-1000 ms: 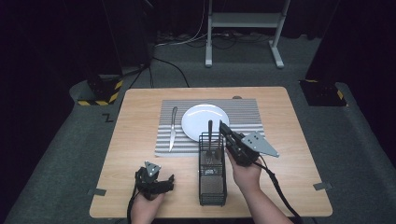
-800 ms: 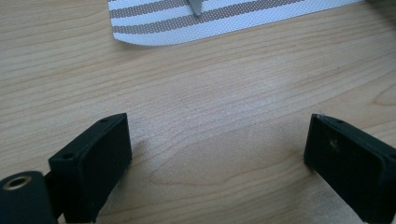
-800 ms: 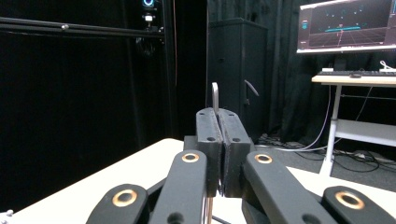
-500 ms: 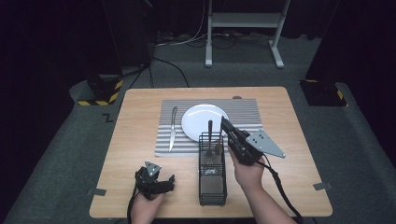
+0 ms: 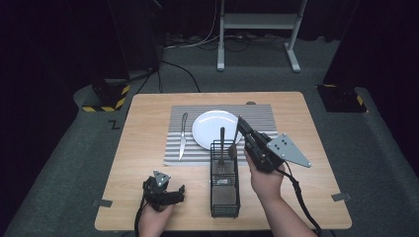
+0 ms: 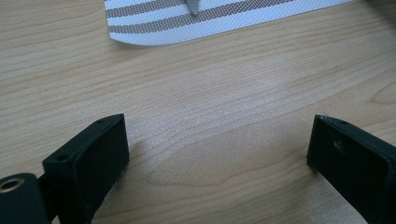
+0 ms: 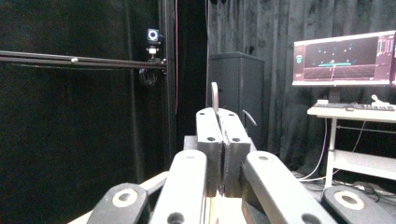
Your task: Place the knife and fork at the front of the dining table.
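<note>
1. Right gripper point(image 7: 223, 116): jaws pressed together on the thin metal handle of a spoon point(image 7: 214, 95), whose end pokes up past the tips in the right gripper view. From the high view, same gripper point(image 5: 240, 124) raised above the table and angled up and away, with the spoon point(image 5: 231, 147) hanging over the far end of the wire cutlery caddy point(image 5: 225, 197).
2. Left gripper point(image 6: 217, 135): jaws wide apart with nothing between them, low over bare wood in the left gripper view. In the high view, resting in the person's hand near the front edge point(image 5: 163, 190), well apart from the caddy.
3. In the caddy, 1 dark-handled utensil point(image 5: 222, 143) standing upright just beside the spoon; touching or not, cannot tell.
4. Beyond the caddy, a white plate point(image 5: 207, 128) on a striped placemat point(image 5: 173, 148), with a knife point(image 5: 183, 136) lying to its left. Mat corner point(image 6: 154, 18) and knife tip point(image 6: 192, 5) at the top of the left gripper view.
5. Light wooden table point(image 5: 306, 187) on grey carpet, dark curtains around, a white stand point(image 5: 257, 22) behind.
6. In the right gripper view, a lit monitor point(image 7: 343, 58) on a white desk and a small camera point(image 7: 153, 35) on a rail.
</note>
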